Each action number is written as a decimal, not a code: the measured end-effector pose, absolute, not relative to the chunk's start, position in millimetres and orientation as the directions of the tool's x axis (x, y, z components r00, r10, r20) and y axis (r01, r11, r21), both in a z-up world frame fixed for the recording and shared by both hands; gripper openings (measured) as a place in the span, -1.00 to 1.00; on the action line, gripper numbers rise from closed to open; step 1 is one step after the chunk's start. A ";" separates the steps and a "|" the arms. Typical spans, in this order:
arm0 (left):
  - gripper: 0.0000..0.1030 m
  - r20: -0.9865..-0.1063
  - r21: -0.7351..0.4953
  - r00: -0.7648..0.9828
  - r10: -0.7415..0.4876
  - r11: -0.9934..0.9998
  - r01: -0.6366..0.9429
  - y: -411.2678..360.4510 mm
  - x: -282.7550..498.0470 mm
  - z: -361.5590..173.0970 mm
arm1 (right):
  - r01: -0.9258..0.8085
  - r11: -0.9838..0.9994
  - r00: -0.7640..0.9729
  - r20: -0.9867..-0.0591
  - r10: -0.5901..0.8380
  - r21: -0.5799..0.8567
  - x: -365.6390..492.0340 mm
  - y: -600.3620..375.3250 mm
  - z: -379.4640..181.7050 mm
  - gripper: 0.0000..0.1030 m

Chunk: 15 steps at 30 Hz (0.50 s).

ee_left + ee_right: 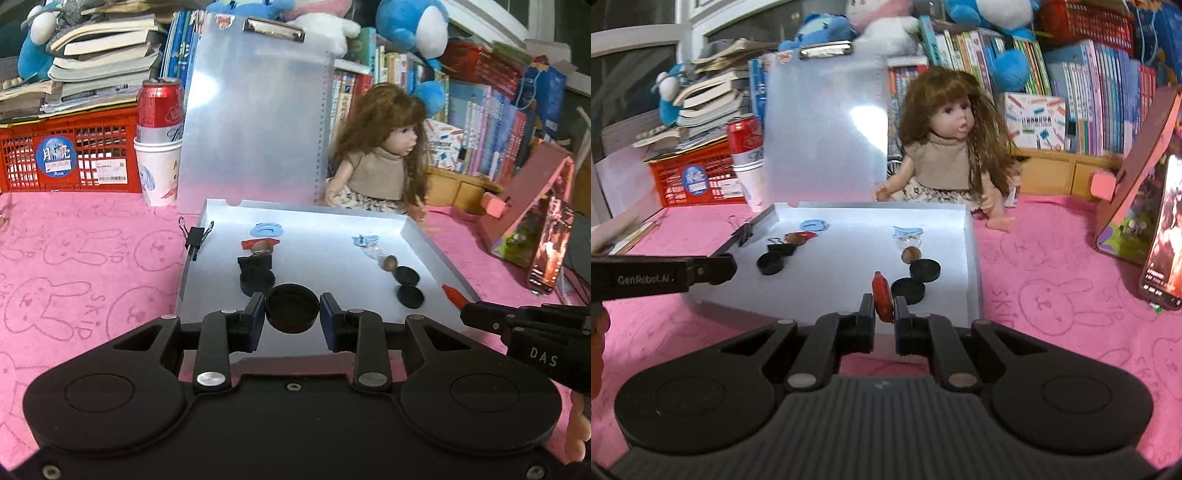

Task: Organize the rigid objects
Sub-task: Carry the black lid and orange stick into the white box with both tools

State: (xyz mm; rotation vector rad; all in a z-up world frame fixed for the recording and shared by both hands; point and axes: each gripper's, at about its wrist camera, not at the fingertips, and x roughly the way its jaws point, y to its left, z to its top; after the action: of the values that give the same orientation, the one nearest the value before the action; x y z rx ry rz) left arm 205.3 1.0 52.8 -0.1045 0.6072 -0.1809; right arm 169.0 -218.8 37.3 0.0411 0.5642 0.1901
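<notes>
Both claws grip: left claw [292,314] black cap [291,308], right claw [884,314] red piece [881,295].

Both wrist views look forward and downward from close by — left and right — sharing the white tray [436,251].

The left gripper [292,314] holds a black round cap [292,308] between its blue pads, over the near edge of the white tray [424,240]. On the tray lie more black caps [410,296], a nut [390,263] and pale blue rings [266,230] — a binder clip [195,236] grips its left rim. At the right edge the right gripper [466,309] pinches a red piece [453,294]. Behind stand a doll [380,155], a clipboard [255,122] and a red can [160,110] in a paper cup, all on a pink cloth [81,258].
</notes>
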 end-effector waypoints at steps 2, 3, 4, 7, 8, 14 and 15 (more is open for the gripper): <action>-0.40 -0.568 -0.150 0.801 -0.189 0.981 0.124 0.5 213.6 48.1 | -0.158 0.982 0.821 -0.539 0.189 0.104 176.4 -220.6 34.2 -0.74; -0.40 -0.572 -0.153 0.799 -0.186 0.981 0.119 0.7 217.5 45.9 | -0.154 0.982 0.817 -0.544 0.189 0.110 179.7 -221.3 32.5 -0.75; -0.40 -0.574 -0.155 0.798 -0.184 0.981 0.114 0.9 220.3 43.7 | -0.151 0.982 0.813 -0.551 0.189 0.114 183.1 -221.4 30.9 -0.75; -0.40 -0.586 -0.156 0.792 -0.174 0.983 0.100 0.2 229.6 37.2 | -0.145 0.982 0.796 -0.575 0.188 0.120 192.3 -220.6 26.5 -0.74; -0.40 -0.590 -0.156 0.789 -0.171 0.983 0.096 0.2 232.6 35.2 | -0.142 0.982 0.792 -0.581 0.188 0.125 194.7 -220.8 25.4 -0.74; -0.40 -0.609 -0.146 0.779 -0.150 0.986 0.075 -2.2 246.2 23.6 | -0.119 0.984 0.775 -0.607 0.178 0.136 207.3 -219.7 19.8 -0.74; -0.40 -0.613 -0.144 0.777 -0.145 0.987 0.071 -2.5 248.1 21.5 | -0.117 0.984 0.772 -0.611 0.173 0.131 209.4 -218.7 19.1 -0.74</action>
State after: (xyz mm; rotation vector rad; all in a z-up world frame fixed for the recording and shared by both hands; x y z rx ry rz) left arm 248.1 -2.5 21.5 -0.1153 0.6716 -0.1171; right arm 209.4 -218.7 19.1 0.0871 0.6703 0.1576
